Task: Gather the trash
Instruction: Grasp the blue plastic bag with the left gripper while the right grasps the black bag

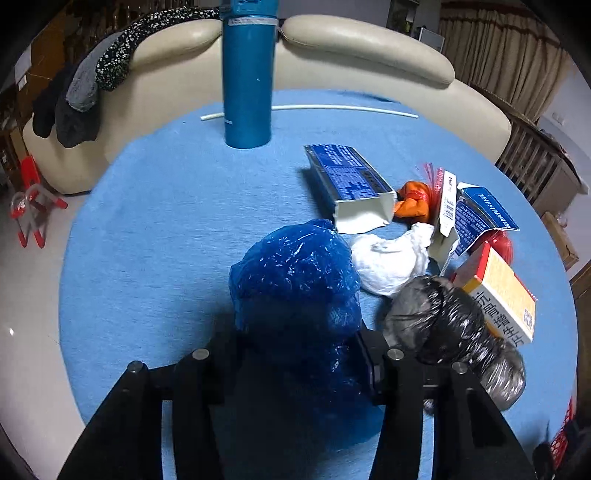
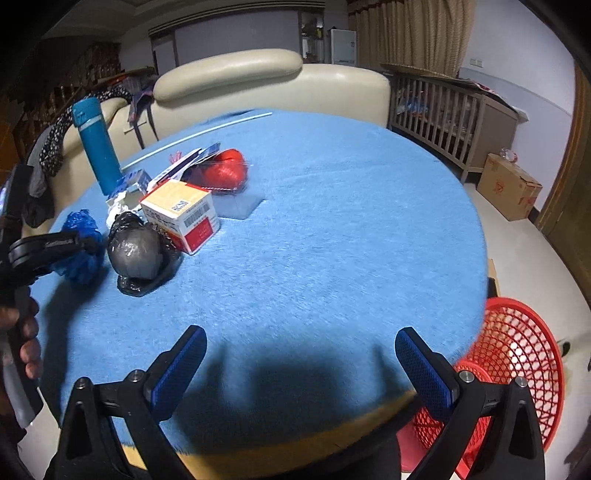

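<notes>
A round table (image 2: pixel 332 221) is being covered by a blue cloth. Behind it, a cream sofa (image 2: pixel 258 81) is being draped with dark clothes (image 1: pixel 85 88). A wooden crib (image 2: pixel 450 122) and a cardboard box (image 2: pixel 509 186) are being backed by brown curtains (image 2: pixel 413 33) and a pale wall (image 2: pixel 517 66).

Right claw (image 2: pixel 299 354) agape over table (image 2: pixel 332 221)

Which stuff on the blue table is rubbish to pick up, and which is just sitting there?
Rubbish job:
left tongs squeezing the blue bag
black bag
white tissue
torn blue box
yellow box
red basket
right tongs, open

Just sitting there:
blue bottle
white stick
sofa
</notes>
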Tool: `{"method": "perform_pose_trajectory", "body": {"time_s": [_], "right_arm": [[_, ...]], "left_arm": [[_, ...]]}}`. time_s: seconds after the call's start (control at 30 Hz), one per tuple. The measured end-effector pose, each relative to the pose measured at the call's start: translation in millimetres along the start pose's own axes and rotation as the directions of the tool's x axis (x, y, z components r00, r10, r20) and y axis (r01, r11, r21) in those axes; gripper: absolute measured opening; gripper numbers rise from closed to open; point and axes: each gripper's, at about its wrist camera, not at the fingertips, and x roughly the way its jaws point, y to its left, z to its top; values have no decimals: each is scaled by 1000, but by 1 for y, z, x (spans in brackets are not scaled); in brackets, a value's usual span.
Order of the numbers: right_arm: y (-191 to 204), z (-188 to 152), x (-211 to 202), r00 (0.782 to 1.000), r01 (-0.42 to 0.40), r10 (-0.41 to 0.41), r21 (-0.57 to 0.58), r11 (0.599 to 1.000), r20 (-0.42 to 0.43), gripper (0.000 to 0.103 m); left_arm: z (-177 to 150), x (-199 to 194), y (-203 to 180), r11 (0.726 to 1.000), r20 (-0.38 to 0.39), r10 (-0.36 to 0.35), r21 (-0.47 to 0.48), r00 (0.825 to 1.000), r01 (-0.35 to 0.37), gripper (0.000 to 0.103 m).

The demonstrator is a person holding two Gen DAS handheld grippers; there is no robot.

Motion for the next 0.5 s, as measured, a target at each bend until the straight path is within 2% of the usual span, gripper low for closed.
{"method": "perform_pose_trajectory", "body": {"time_s": [0.1,0.17,0.3,0.4,0.43,0.47,0.5], "right_arm": [[16,12,7,999,-43,43,-30,999,-7,103],[34,25,8,995,-100,100,-65,993,-1,103],[68,55,11,968,-249,250,-129,960,-6,103],[98,75,16,937,-345,348,-202,917,-20,103],[111,81,22,923,-381,382,-234,894,-45,100],[121,85,30,923,-383,379,-256,888,-66,97],[130,86,38,925,-378,368,-277,883,-90,88]], "left_arm": [[-4,-10,9,1000,19,6,5,1000,-6,52],[-5,-15,14,1000,17,8,6,1000,-9,52],[-5,-17,24,1000,9,20,2,1000,-20,52],[-4,-21,29,1000,7,21,-7,1000,-21,52],[-4,-22,30,1000,6,19,-11,1000,-19,52],[-4,-23,31,1000,5,19,-11,1000,-19,52],[-4,-24,31,1000,5,21,-9,1000,-21,52]]}}
